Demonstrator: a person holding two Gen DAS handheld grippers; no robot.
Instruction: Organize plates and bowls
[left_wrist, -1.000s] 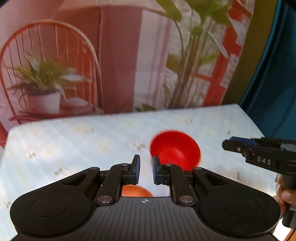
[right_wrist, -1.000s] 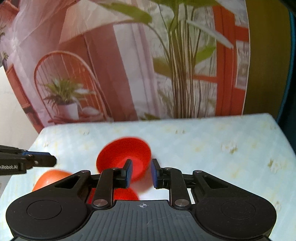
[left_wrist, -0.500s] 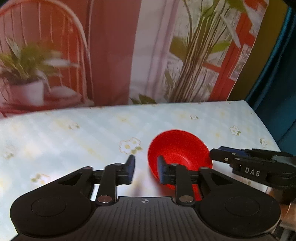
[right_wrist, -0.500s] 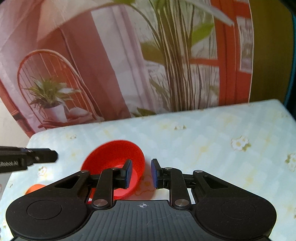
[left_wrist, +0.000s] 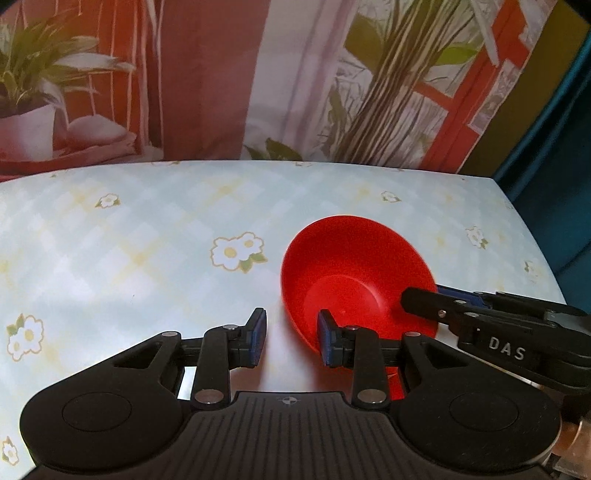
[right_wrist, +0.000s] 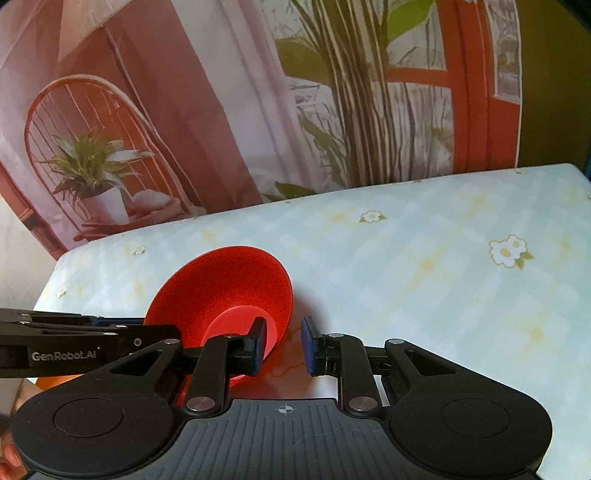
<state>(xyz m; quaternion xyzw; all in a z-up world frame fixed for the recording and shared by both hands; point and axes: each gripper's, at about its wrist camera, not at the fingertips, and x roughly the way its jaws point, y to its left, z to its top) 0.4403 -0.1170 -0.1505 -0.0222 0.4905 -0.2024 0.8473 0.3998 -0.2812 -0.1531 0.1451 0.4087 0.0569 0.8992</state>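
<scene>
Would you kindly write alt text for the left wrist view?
A red bowl tilts on a floral tablecloth, its near rim by the left gripper, whose jaws stand apart with nothing between them. The right gripper reaches to the bowl's right edge; a printed plant backdrop hangs behind.

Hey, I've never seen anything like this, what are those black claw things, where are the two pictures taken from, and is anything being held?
Those are two handheld grippers, one in each of a person's hands, each with a camera looking along its fingers. In the left camera's picture, the left gripper stands open at the near edge of a red bowl, gripping nothing; the right gripper's tip pokes in from the side. The other picture is from the right gripper, also empty, beside that bowl. The bowl sits on a flowered tablecloth; something orange shows beneath the other gripper.
</scene>
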